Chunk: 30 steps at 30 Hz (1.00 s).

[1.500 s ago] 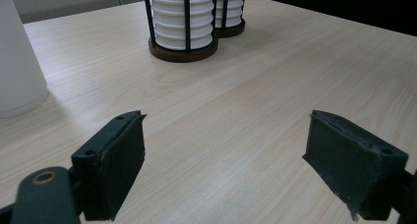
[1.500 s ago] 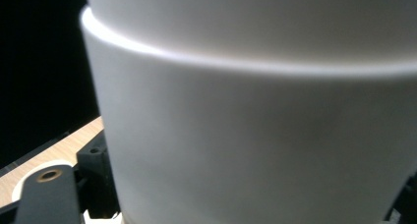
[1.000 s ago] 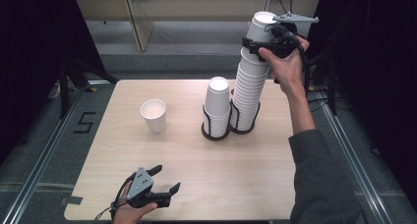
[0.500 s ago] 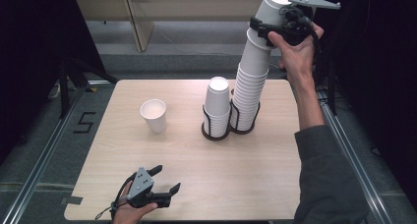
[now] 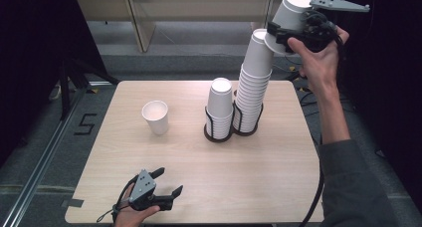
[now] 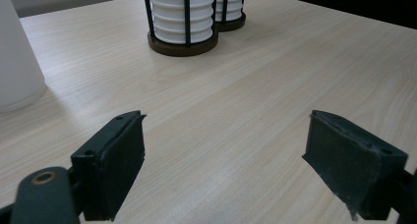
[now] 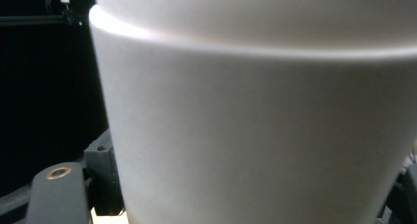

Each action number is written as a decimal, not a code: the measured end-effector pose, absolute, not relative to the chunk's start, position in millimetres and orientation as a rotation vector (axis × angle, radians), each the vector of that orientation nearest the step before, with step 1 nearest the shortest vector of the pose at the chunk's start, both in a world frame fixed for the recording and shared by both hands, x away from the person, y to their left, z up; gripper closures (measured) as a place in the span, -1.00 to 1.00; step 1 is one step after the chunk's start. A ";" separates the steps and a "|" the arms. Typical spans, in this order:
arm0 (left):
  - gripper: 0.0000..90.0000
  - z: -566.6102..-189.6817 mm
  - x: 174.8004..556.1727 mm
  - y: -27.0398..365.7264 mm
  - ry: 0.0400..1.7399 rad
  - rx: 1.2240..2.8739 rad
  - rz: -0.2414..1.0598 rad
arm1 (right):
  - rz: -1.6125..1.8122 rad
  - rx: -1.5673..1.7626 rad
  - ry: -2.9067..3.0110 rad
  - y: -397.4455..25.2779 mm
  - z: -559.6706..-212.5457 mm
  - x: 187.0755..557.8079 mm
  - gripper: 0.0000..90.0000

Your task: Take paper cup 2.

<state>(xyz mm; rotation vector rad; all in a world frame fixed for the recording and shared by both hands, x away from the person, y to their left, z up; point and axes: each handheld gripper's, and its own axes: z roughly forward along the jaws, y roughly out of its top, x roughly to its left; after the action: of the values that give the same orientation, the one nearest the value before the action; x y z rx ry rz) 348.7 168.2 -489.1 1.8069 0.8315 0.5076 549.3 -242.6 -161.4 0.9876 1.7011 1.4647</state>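
Right gripper (image 5: 288,33) clamps a light, crushable paper cup (image 5: 293,10) at its lower wall above the tall stack (image 5: 251,87), while the left gripper (image 5: 166,184) rests, jaws apart.

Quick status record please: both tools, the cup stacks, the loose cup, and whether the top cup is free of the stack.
right tool: shut on lifted cup, raised above the tall stack
lifted cup: tilted, bottom apparently just clear of the stack's top
left tool: open, holding nothing, low at the table's near edge
short stack: in holder, left of the tall stack
loose cup: upright, standing alone
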 end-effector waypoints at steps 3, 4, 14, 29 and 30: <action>-0.67 -490.4 349.3 167.0 0.817 1.804 0.503 | 1.458 0.983 1.706 -249.8 -160.6 537.5 -0.57; -0.67 -490.4 349.5 166.7 0.818 1.804 0.504 | 1.456 0.991 1.709 -251.6 -160.4 532.7 -0.57; -0.67 -490.2 348.9 166.0 0.826 1.815 0.514 | 1.412 0.985 1.772 -264.7 -184.9 490.9 -0.57; -0.67 -490.3 350.8 167.2 0.837 1.795 0.531 | 1.499 0.967 1.909 -249.3 -264.4 453.6 -0.57; -0.67 -490.4 350.9 167.5 0.838 1.794 0.531 | 1.511 0.976 1.911 -247.7 -269.8 452.3 -0.57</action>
<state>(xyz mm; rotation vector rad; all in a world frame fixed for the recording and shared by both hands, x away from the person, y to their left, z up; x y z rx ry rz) 350.9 167.5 -490.4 1.7943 0.8378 0.5312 452.3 -247.7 -269.8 0.9756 1.9112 1.5110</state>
